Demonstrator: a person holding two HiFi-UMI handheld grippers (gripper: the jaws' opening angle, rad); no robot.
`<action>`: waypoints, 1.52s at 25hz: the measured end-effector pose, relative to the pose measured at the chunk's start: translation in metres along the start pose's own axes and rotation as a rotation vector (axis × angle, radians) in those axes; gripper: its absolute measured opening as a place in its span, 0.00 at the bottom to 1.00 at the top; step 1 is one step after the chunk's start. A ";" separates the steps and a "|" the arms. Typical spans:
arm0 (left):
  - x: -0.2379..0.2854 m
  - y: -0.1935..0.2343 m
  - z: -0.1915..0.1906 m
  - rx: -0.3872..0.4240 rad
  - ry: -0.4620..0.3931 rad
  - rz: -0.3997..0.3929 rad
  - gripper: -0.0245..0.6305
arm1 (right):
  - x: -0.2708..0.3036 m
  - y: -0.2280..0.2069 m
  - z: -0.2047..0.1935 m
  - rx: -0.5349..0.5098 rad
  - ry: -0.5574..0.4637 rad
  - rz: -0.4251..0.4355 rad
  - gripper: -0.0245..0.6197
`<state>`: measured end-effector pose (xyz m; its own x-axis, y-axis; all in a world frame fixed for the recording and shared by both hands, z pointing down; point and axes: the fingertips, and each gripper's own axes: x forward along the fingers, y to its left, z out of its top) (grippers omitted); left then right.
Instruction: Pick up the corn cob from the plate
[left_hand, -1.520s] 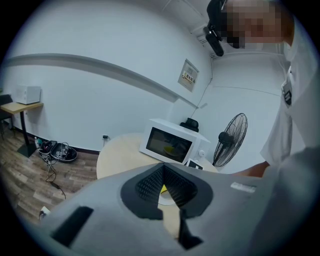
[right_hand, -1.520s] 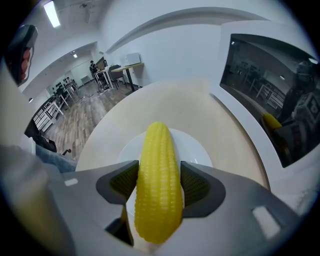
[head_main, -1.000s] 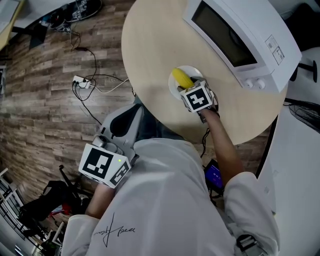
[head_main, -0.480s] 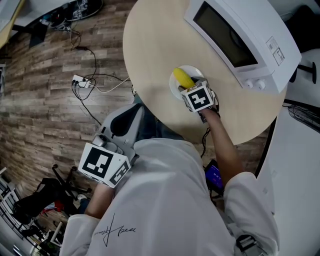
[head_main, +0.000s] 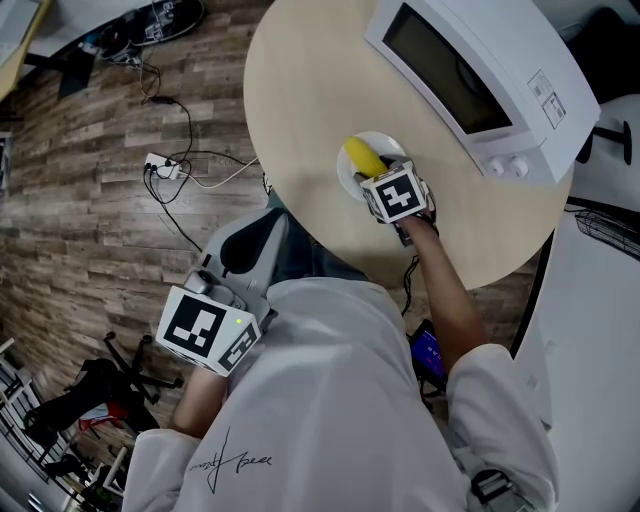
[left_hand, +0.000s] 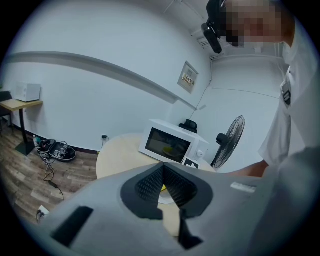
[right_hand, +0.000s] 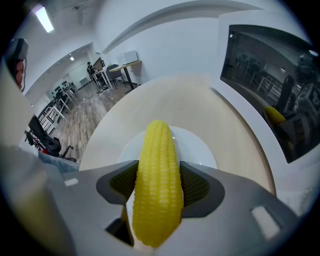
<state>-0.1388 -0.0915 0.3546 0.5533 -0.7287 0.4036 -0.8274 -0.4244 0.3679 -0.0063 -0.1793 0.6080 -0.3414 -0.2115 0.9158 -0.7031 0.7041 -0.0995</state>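
While the wood floor (head_main: 70, 230) fills the left of the head view, a round pale table (head_main: 300, 100) takes the upper middle, and a white microwave (head_main: 470, 70) stands along its right edge with the door shut. The person (head_main: 330, 400) stands at the table's near side. The left gripper (left_hand: 163, 168) hangs low beside the person, off the table and over the floor; its own view shows the jaws together at the tips with nothing between them. The right gripper (right_hand: 157, 184) reaches over the table's near part, just in front of the microwave. Under it sits a white plate (right_hand: 202, 150), near the table's middle. The corn (right_hand: 157, 145) lies lengthwise between the right jaws, which are closed on its sides at about mid-length, pads touching the kernels; its tip points away over the plate. Whether it rests on the plate or hangs clear of it cannot be told. A power strip (head_main: 160, 165) lies on the floor
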 end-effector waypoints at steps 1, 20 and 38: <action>0.000 0.000 0.000 0.001 0.000 0.000 0.02 | 0.000 0.000 0.000 0.002 -0.002 -0.001 0.46; 0.004 -0.014 0.003 0.013 -0.009 -0.018 0.03 | -0.012 -0.010 -0.004 0.094 -0.045 -0.005 0.46; 0.006 -0.032 0.001 -0.018 -0.022 -0.074 0.02 | -0.032 -0.014 -0.014 0.167 -0.096 -0.024 0.46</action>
<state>-0.1093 -0.0833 0.3445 0.6107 -0.7072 0.3564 -0.7822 -0.4684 0.4110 0.0234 -0.1732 0.5856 -0.3753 -0.2959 0.8784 -0.8028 0.5775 -0.1485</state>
